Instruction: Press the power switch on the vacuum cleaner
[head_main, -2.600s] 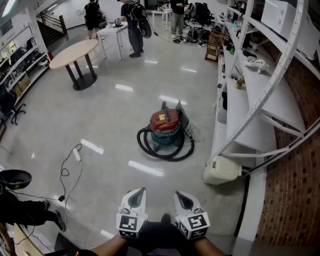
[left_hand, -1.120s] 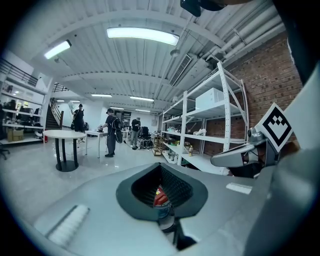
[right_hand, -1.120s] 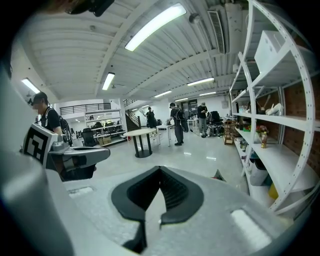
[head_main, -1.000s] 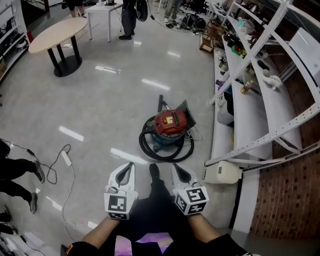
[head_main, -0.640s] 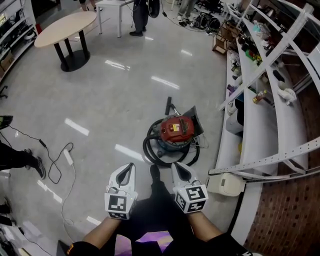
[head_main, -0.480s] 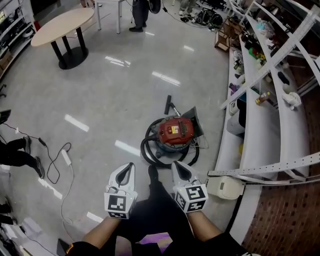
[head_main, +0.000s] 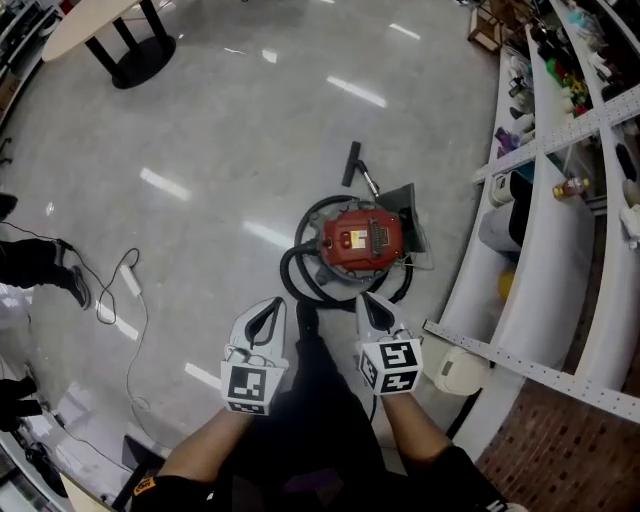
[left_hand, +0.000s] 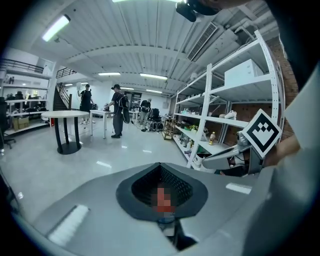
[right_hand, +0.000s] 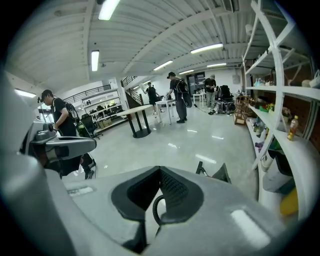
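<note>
The vacuum cleaner (head_main: 362, 237) stands on the grey floor, a red-topped drum with a black hose (head_main: 300, 280) coiled round its base. Its floor nozzle (head_main: 352, 163) lies just beyond it. My left gripper (head_main: 272, 308) and right gripper (head_main: 368, 302) are held side by side just short of the drum, above the hose. Both are shut with nothing between the jaws. In the right gripper view the shut gripper (right_hand: 160, 170) hides the drum; only a dark part (right_hand: 214, 173) shows past it. The left gripper (left_hand: 161, 166) fills the lower half of its own view.
White curved shelving (head_main: 560, 130) with bottles runs along the right. A white bin (head_main: 462, 372) sits at its foot, near my right gripper. A power strip with cable (head_main: 128, 285) lies on the floor at left, beside a person's shoe (head_main: 72, 285). A round table's base (head_main: 140, 48) stands far left.
The view has closed in on the vacuum cleaner, which now lies directly ahead of both grippers. The grippers stay shut and side by side.
</note>
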